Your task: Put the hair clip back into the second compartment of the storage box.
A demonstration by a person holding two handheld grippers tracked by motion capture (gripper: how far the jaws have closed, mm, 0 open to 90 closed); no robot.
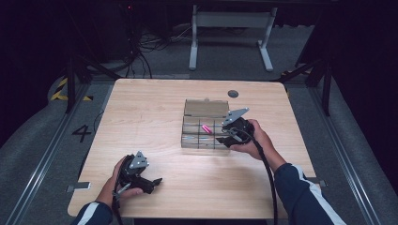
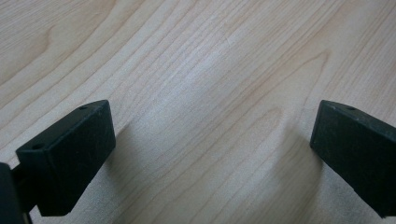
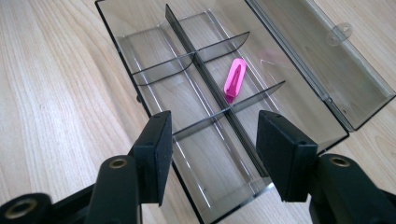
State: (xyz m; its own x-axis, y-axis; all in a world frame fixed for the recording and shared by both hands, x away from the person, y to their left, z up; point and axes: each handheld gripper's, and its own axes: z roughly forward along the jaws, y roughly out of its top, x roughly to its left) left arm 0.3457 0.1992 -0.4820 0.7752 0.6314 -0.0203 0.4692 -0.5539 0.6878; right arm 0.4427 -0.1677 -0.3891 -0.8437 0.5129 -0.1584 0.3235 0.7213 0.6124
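A clear smoky plastic organizer box point(image 1: 190, 140) lies open in the middle of the wooden table point(image 1: 155, 117), its lid point(image 3: 322, 65) folded back flat. Dividers point(image 3: 196, 58) split it into several compartments. A small pink clip point(image 1: 206, 128) point(image 3: 235, 79) lies loose in a middle compartment on the lid side. My right gripper point(image 1: 226, 139) point(image 3: 212, 154) hovers over the box's right end, open, with nothing between its pads point(image 3: 161, 154). My left gripper point(image 1: 153, 183) point(image 2: 210, 140) rests near the front left of the table, open wide over bare wood.
A dark round grommet point(image 1: 233, 93) sits in the tabletop behind the box. A white desk frame point(image 1: 230, 21) and cables point(image 1: 141, 51) stand on the floor beyond the far edge. Bare wood surrounds the box on all sides.
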